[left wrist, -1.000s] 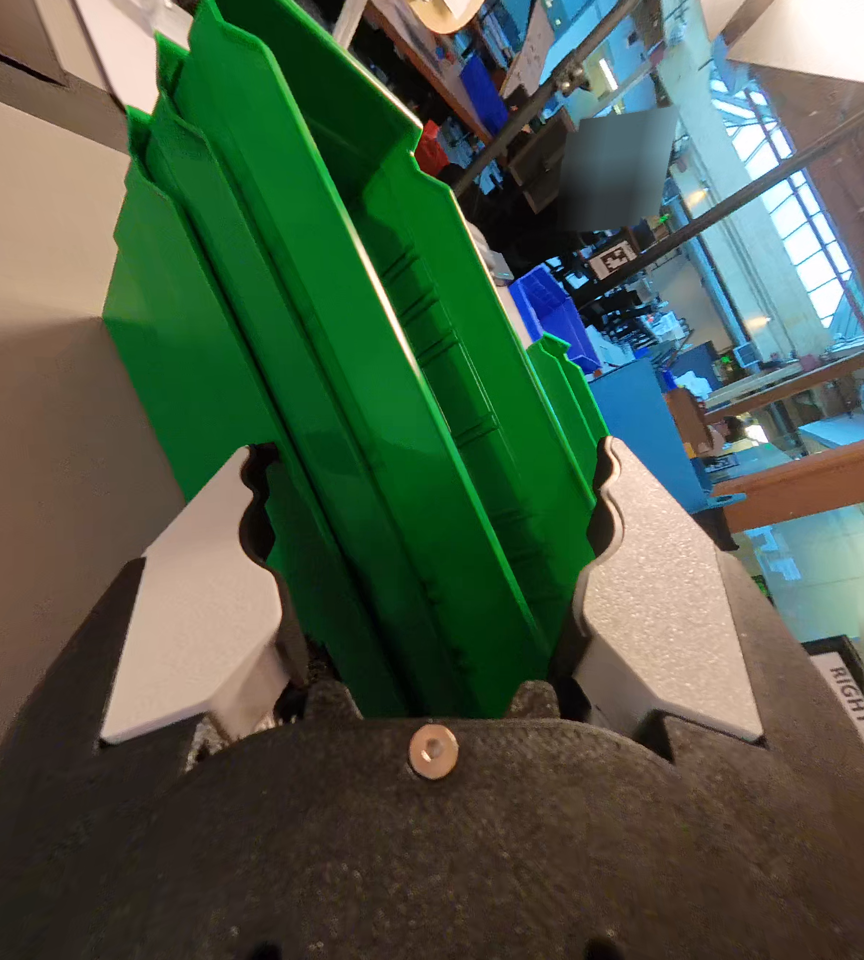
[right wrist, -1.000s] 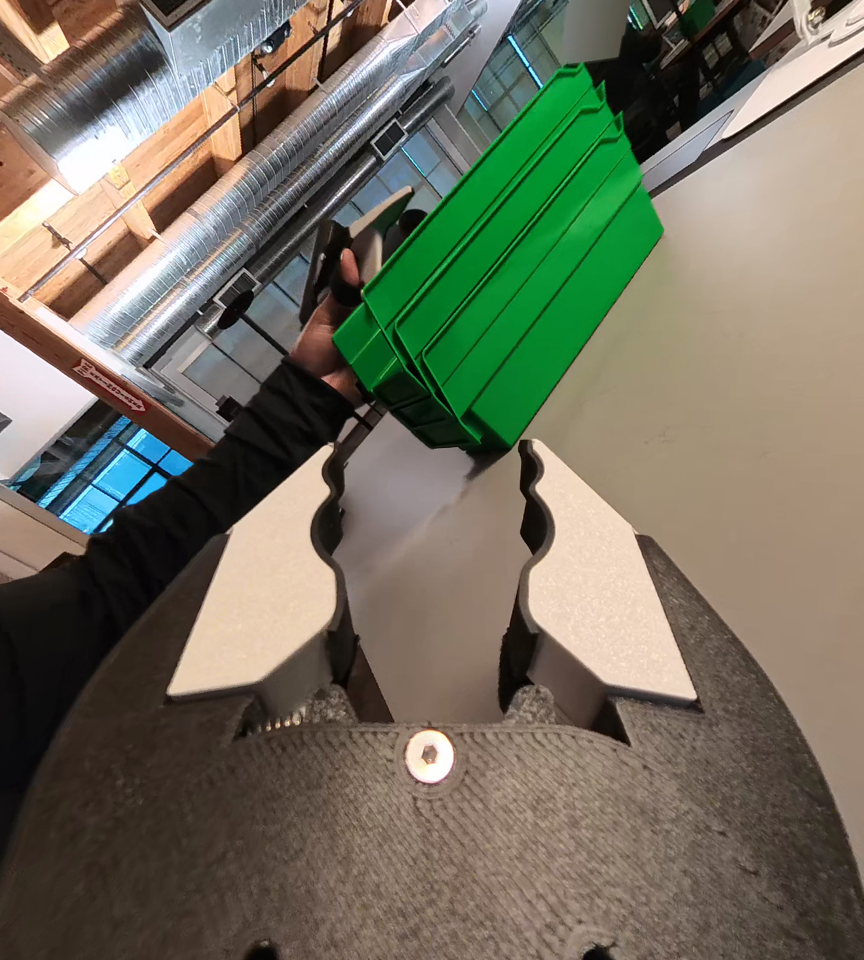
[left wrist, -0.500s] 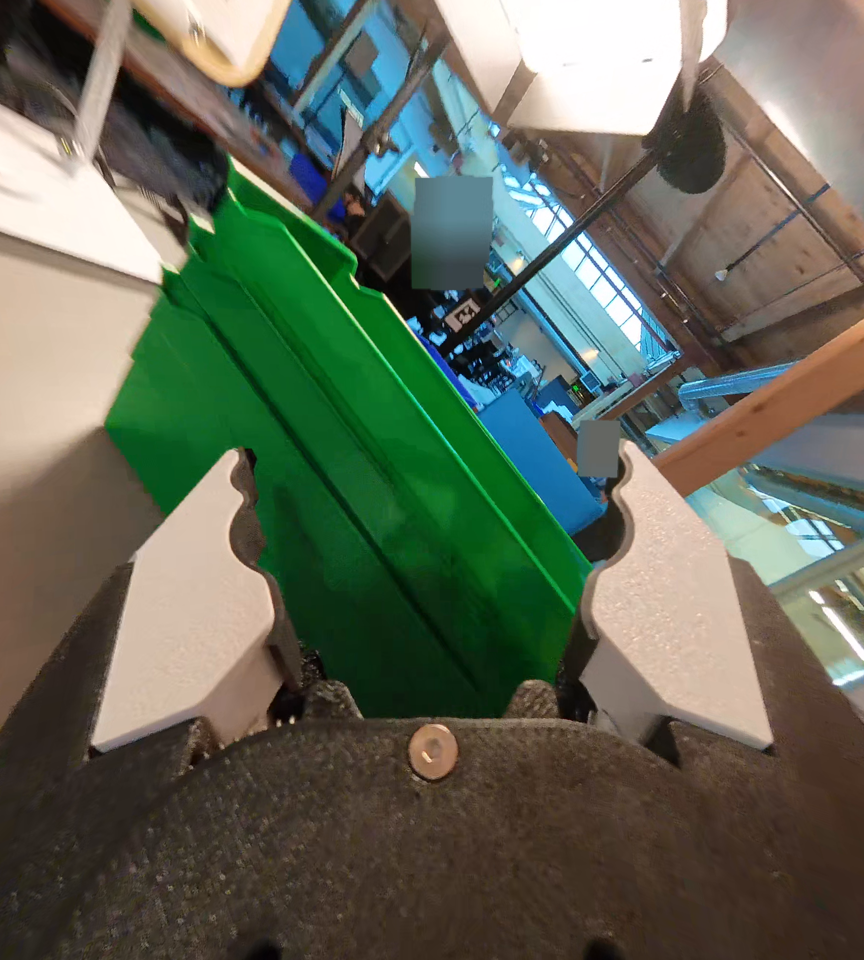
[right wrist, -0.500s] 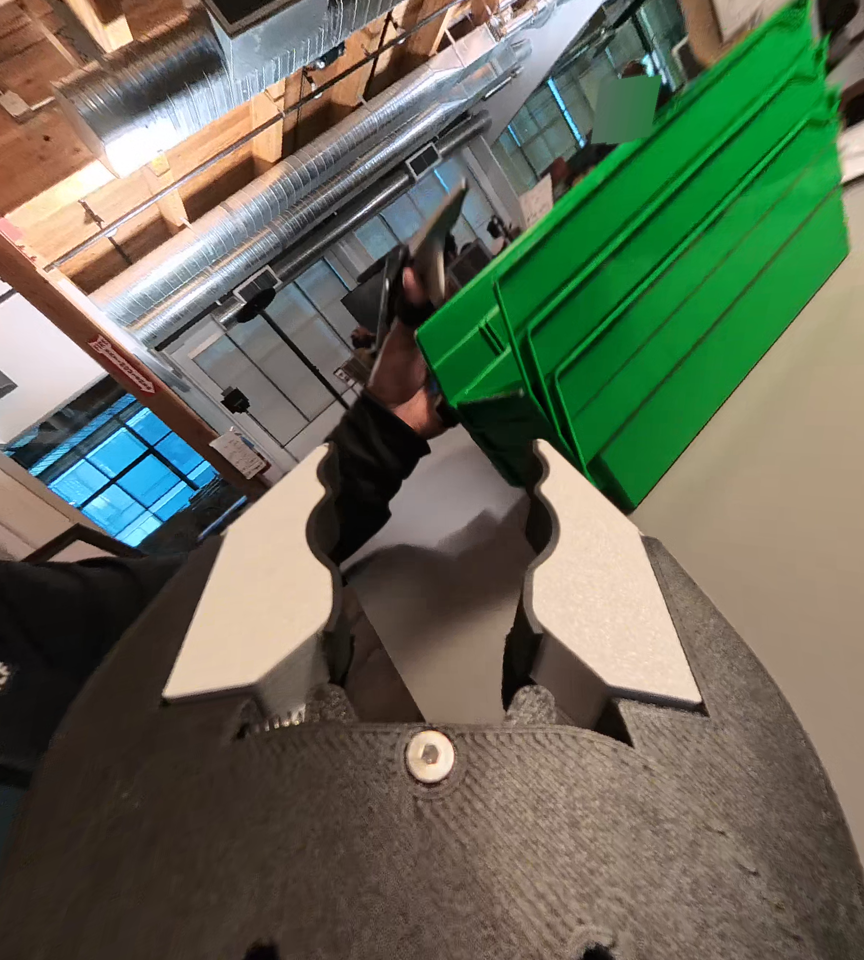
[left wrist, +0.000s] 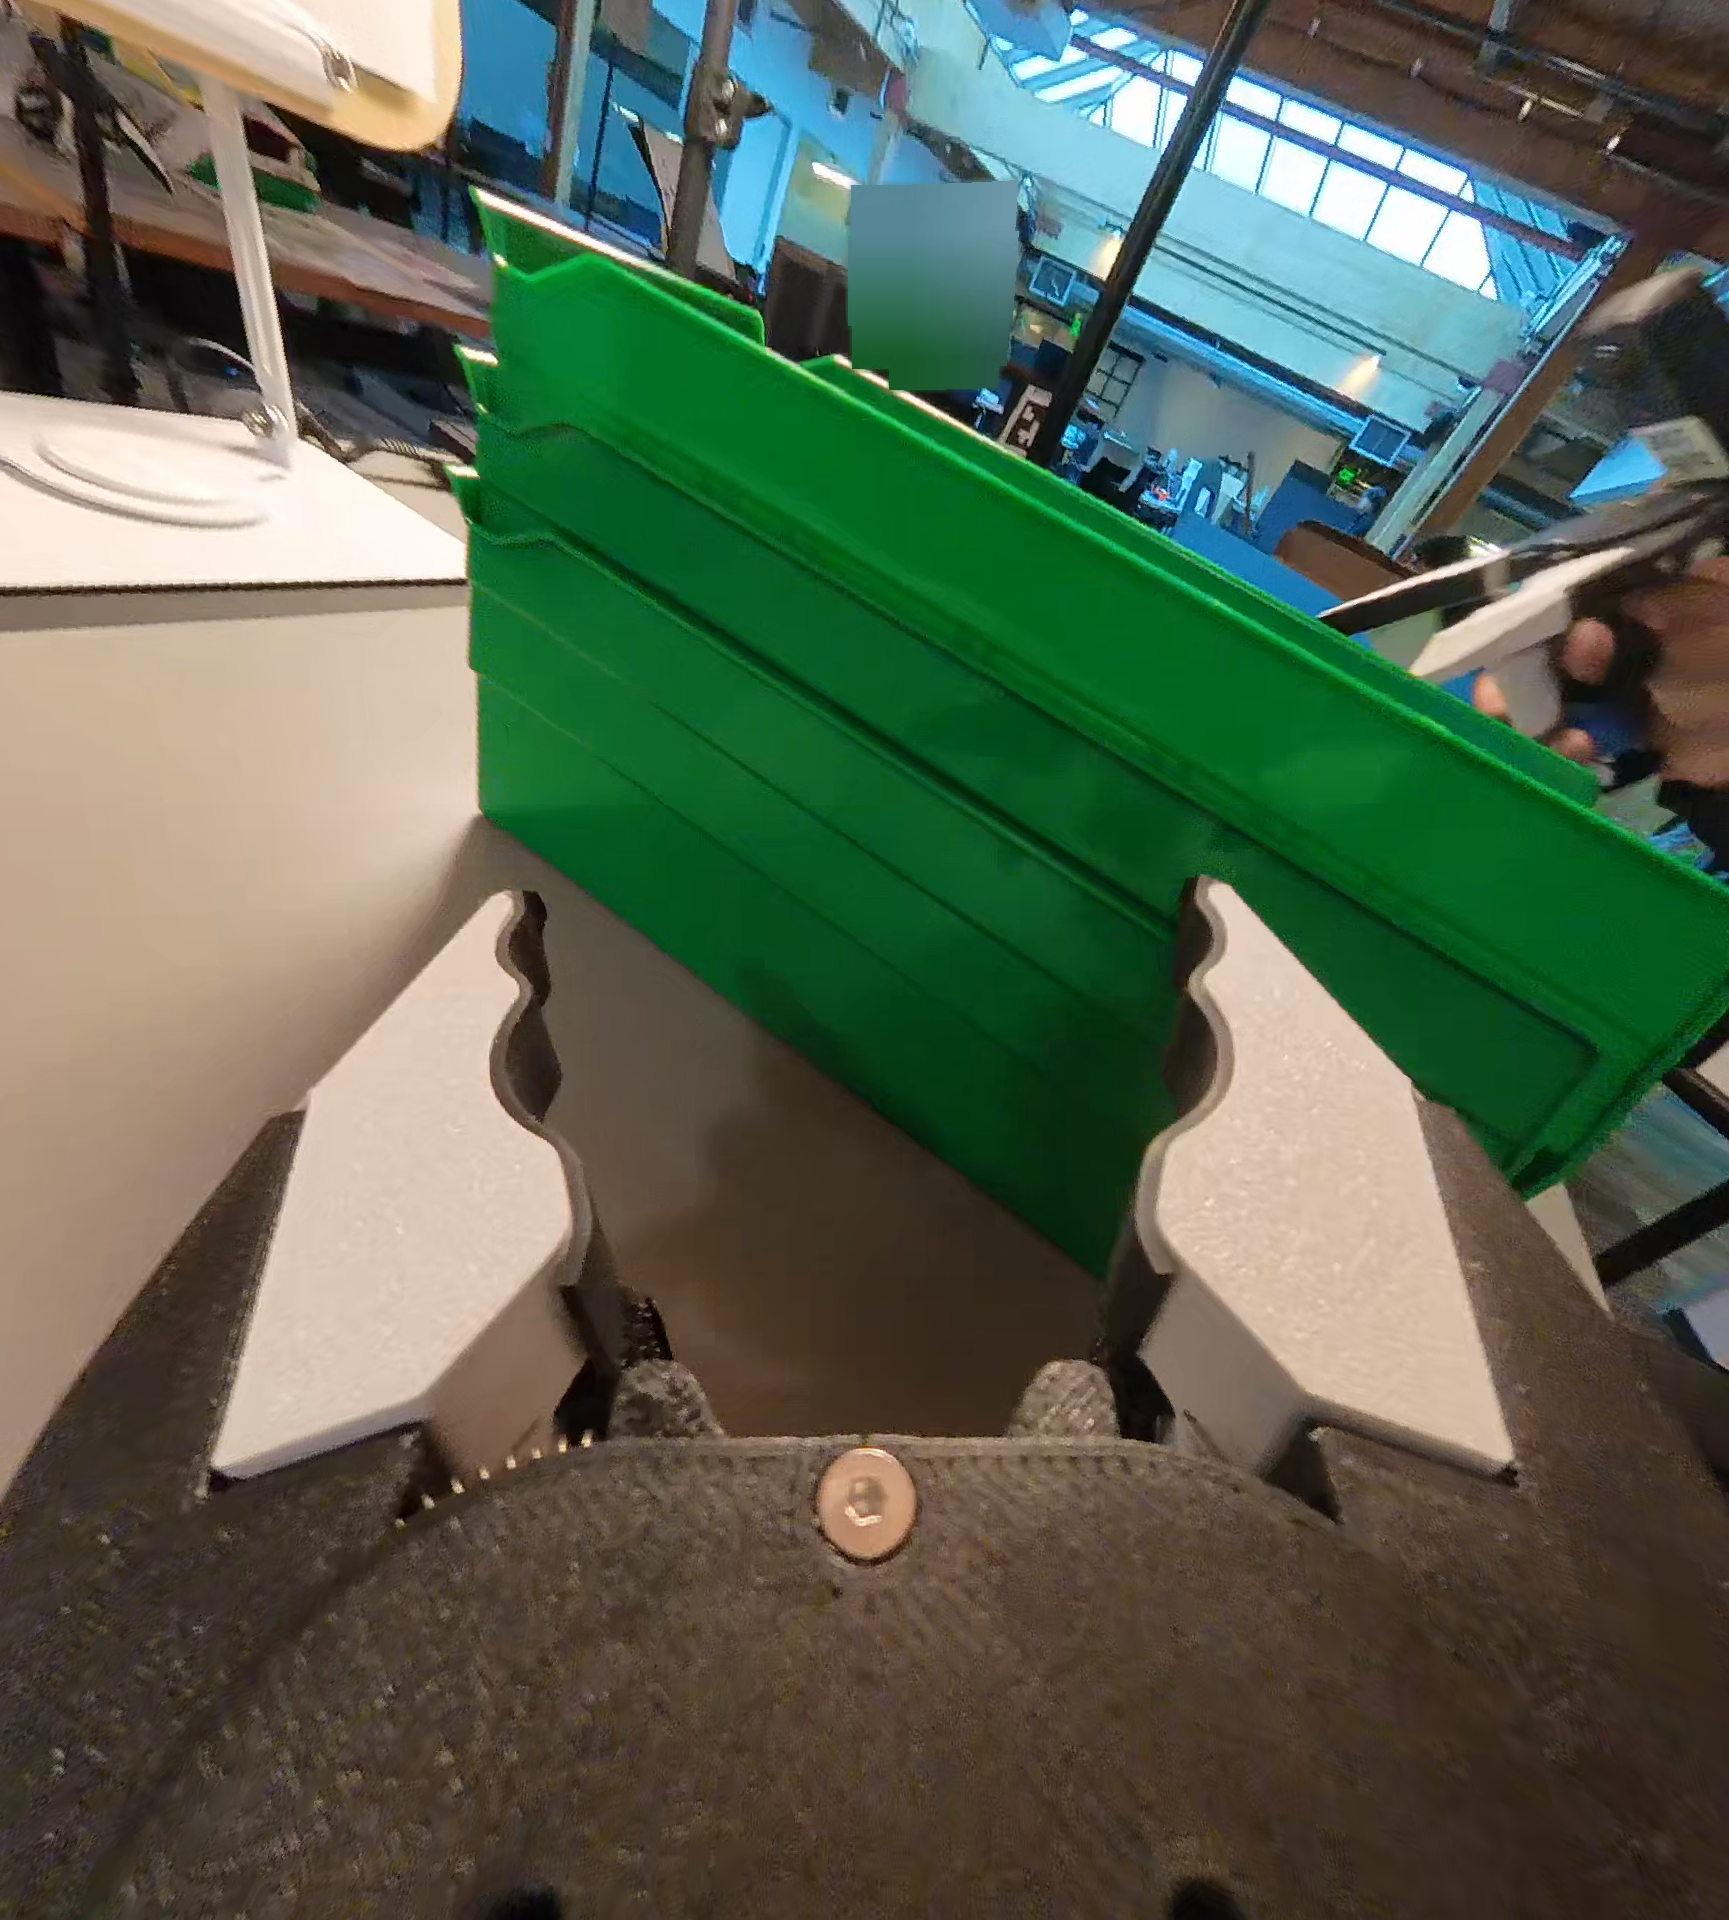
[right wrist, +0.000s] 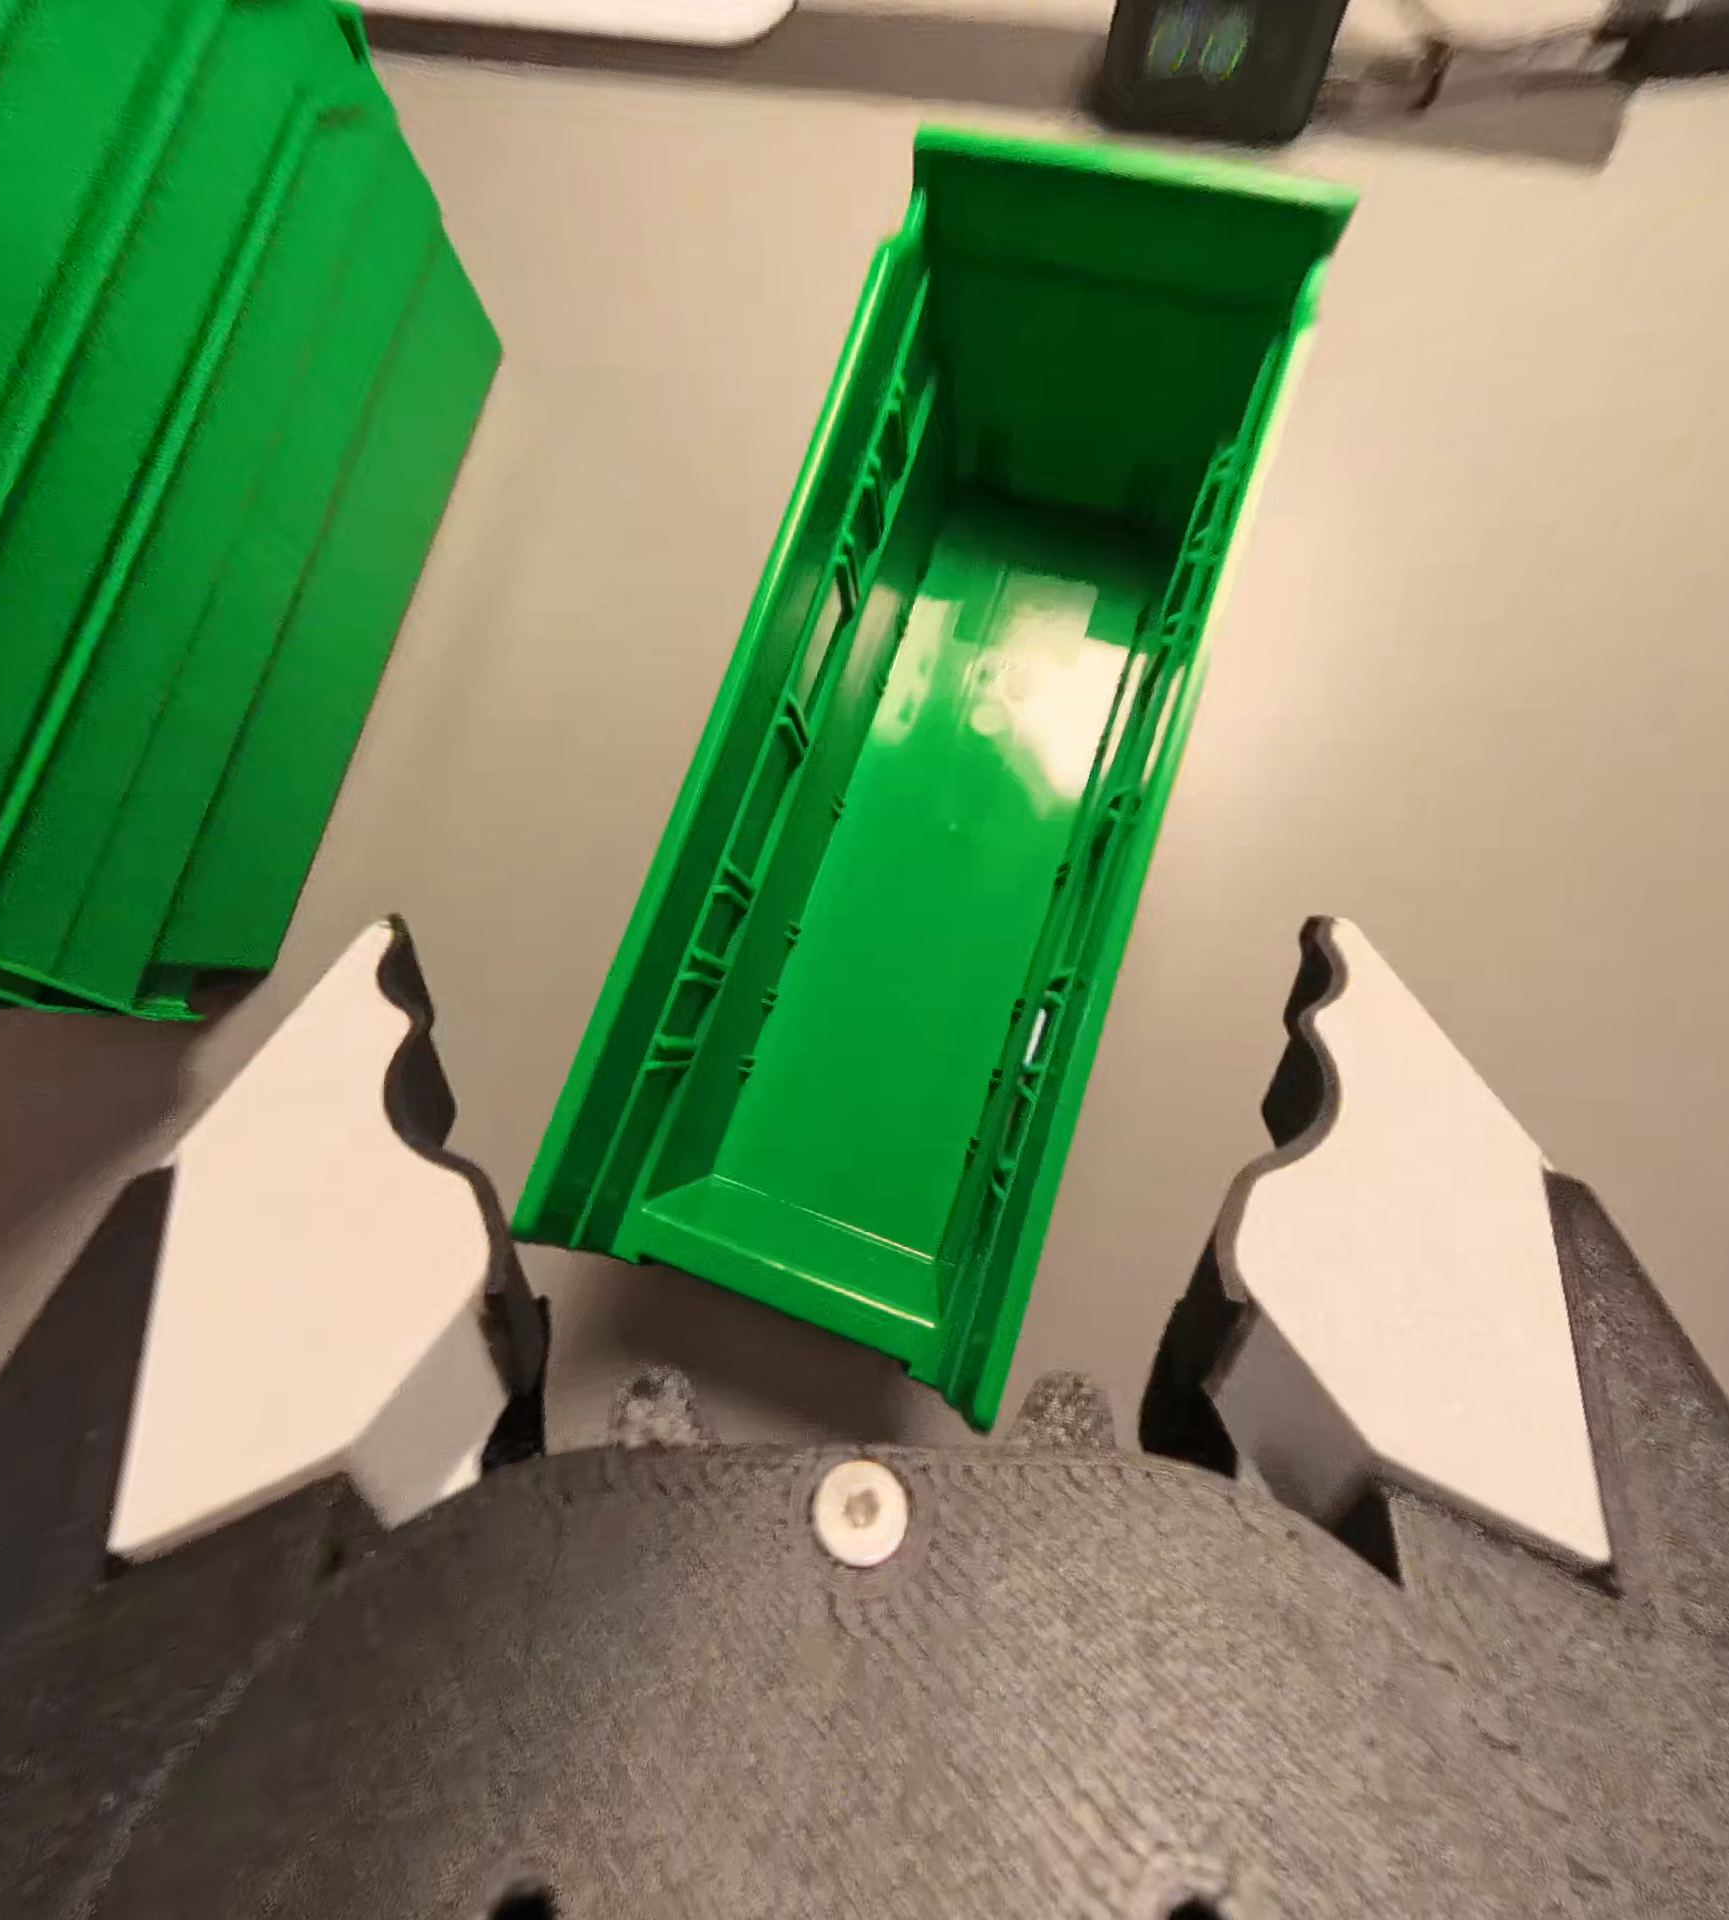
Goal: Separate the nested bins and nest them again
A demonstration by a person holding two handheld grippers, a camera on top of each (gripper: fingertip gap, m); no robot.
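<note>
Left gripper (left wrist: 855,997): level with the tabletop (left wrist: 164,831), looking along it at the nested stack of green bins (left wrist: 839,748). Jaws wide open, holding nothing. Left pad stands clear over bare table; right finger (left wrist: 1286,1195) overlaps the stack's near corner, contact can't be judged.

Right gripper (right wrist: 855,1039): pitched down, looking almost straight at the table from above. Jaws spread very wide, nothing gripped. A single green bin (right wrist: 943,831) lies between the fingers, with table showing on both sides between it and the pads. In the left wrist view the right gripper shows far right, raised above the table in the person's hand (left wrist: 1712,686).

Stack: several bins nested, resting on the table and tipped so the stepped side rims run diagonally. In the right wrist view it sits at the far left, apart from the single bin.

Single bin: long, narrow, open side up, flat on the table, slanted from near-left to far-right. Glossy floor with glare, ribbed side walls, tall back wall at the far end, low lip at the near end.

A dark device (right wrist: 1203,62) sits at the far table edge.
</note>
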